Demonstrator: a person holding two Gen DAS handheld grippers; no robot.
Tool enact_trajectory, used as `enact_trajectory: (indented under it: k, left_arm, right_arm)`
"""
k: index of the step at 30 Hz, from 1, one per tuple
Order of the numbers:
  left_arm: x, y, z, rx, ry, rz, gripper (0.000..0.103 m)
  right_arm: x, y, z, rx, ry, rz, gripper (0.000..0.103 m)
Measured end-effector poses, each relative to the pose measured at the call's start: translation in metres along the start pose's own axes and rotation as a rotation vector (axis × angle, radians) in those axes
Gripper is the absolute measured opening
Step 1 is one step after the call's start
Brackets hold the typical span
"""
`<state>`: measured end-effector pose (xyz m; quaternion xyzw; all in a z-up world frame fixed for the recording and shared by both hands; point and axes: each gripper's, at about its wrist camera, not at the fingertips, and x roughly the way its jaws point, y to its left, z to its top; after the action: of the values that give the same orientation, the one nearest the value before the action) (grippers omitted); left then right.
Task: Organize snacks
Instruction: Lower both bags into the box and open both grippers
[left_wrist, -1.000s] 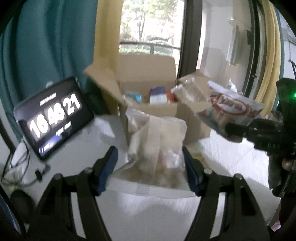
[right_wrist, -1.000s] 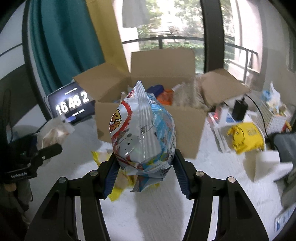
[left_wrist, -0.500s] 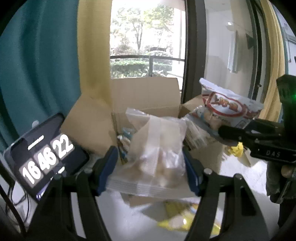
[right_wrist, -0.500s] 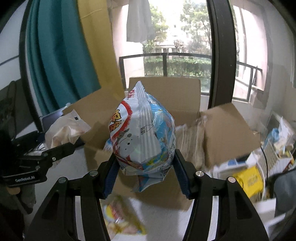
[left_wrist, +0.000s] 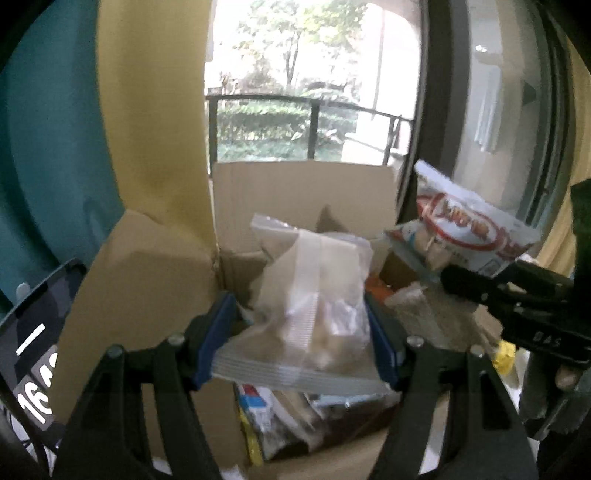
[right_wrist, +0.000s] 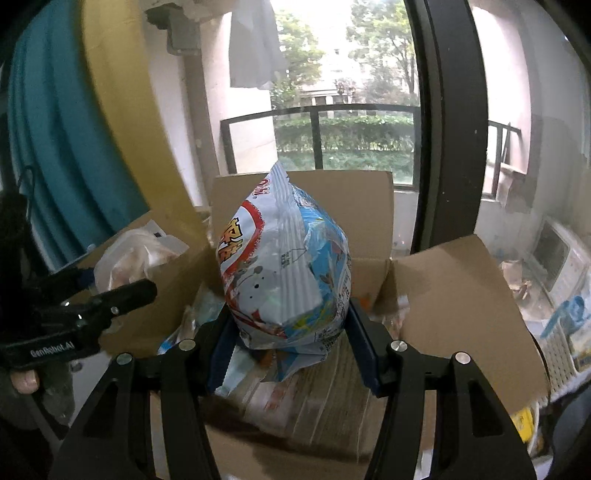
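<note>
Left hand-held gripper (left_wrist: 299, 339) clamps clear bag (left_wrist: 314, 295) | right hand-held gripper (right_wrist: 290, 343) clamps chip bag (right_wrist: 284, 266) | both are best lowered into cardboard box (right_wrist: 454, 295) below before release.

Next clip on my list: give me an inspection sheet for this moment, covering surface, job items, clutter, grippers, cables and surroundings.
Surface: pale tabletop, only slivers visible around the box.
Job's things: open cardboard box already holding several packets; clear bag of pale snacks; red, white and blue snack bag.
Clutter: tablet clock at left; appliance and loose items at right, blurred.
Grippers: left gripper shut on the clear bag, over the box; right gripper shut on the printed bag, over the box.
Cables: dark cable below the tablet.
Surroundings: window with balcony railing, teal curtain, yellow curtain.
</note>
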<state>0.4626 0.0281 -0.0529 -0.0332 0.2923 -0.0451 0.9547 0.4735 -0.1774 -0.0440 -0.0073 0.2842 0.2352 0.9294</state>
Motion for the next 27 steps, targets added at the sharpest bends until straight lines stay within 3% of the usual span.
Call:
enact_trajectory:
  k: [7, 10, 14, 27]
  left_arm:
    - [0.053, 0.012, 0.01, -0.074, 0.097, 0.018, 0.07]
    - [0.063, 0.015, 0.01, -0.087, 0.127, -0.008, 0.078]
    - [0.051, 0.016, 0.009, -0.098, 0.098, 0.0, 0.082]
    - [-0.024, 0.012, -0.005, -0.092, 0.026, 0.001, 0.082]
  right_arm:
    - [0.045, -0.015, 0.022, 0.058, 0.044, 0.006, 0.06]
    - [0.062, -0.014, 0.023, 0.059, 0.084, -0.012, 0.062]
    - [0.06, -0.007, 0.017, 0.031, 0.091, -0.014, 0.07]
    - [0.013, 0.019, -0.001, -0.014, 0.093, -0.025, 0.071]
